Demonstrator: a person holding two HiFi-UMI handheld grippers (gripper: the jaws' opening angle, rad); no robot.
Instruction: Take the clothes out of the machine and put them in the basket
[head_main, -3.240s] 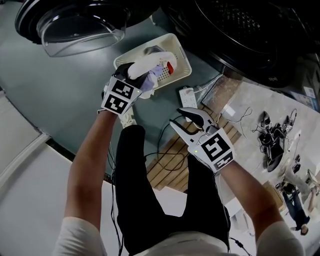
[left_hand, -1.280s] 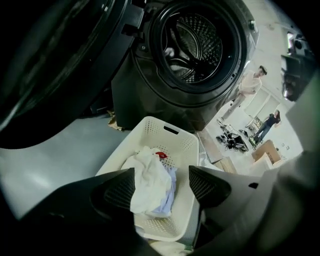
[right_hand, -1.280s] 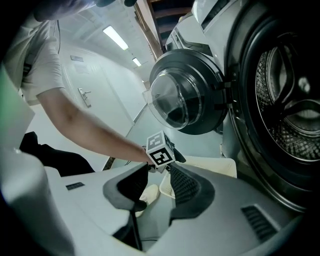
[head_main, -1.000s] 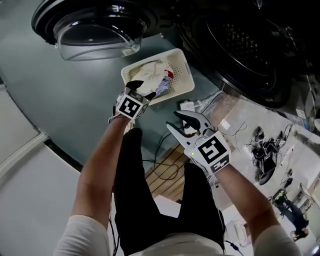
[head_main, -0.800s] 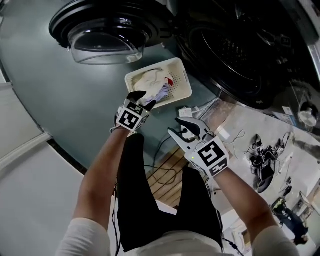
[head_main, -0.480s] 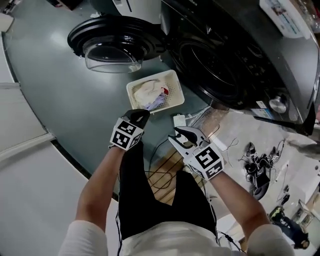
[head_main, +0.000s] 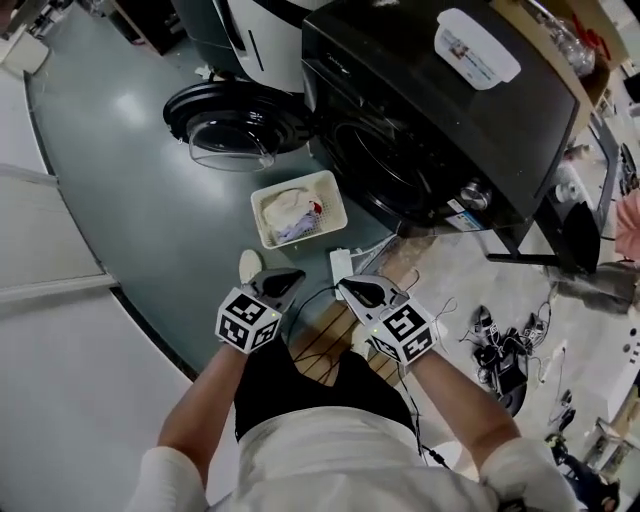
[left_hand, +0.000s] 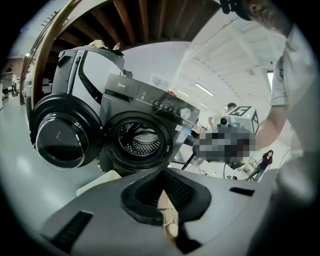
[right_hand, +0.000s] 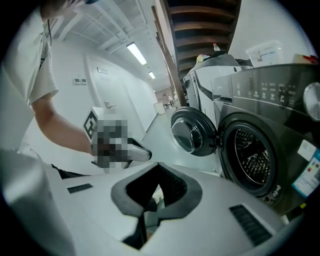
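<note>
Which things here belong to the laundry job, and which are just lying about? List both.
Job: washing machine, its open door, basket, clothes in the basket.
Lying about: power strip, tangle of cables, plastic box on the machine.

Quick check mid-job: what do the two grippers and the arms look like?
Both the left gripper and right gripper have pale bodies, black-padded fingers and a white cube of black square markers. The person wears short white sleeves.
</note>
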